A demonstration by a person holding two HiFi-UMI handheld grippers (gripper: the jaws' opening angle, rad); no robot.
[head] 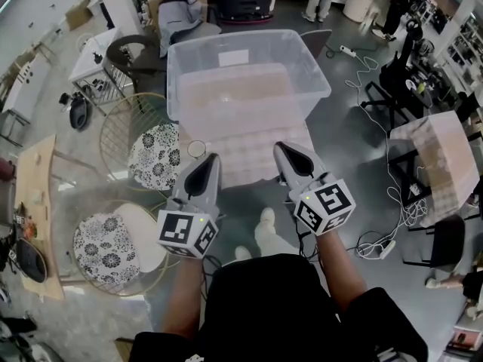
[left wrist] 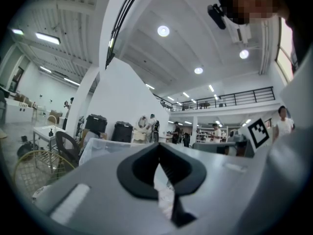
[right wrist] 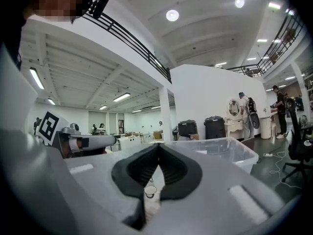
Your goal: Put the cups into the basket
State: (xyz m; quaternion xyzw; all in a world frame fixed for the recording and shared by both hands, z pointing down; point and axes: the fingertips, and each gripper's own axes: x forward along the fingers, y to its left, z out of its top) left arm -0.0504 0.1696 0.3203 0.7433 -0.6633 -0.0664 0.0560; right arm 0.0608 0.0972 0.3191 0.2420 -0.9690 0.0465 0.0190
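Table (head: 249, 170): pale top; carries the basket and the cup.
Basket (head: 308, 65): large clear tub along the table's far edge. Its inside looks bare, with no cup seen in it. It also shows ahead in the right gripper view (right wrist: 230, 153).
Left gripper (head: 212, 157): held level over the table's near-left part and aimed at the basket. Its fingers are pressed together with nothing between them, as its own view confirms (left wrist: 159, 150).
Right gripper (head: 281, 146): level over the table's near-right part, aimed the same way. Its fingers are also pressed together and empty (right wrist: 159, 150).
Cup (head: 196, 148): small and apparently upright, mouth up. It sits at the table's left edge, outside the basket and before its near-left corner, near the left gripper's tip but untouched. It also shows low in the right gripper view (right wrist: 150, 191).
Done: nothing yet, by my reading; no cup is in the basket or in a grip.
Left: open the fingers, take the cup, lift it over the rim and release it. I can see only one cup, so I cannot tell where any others are.
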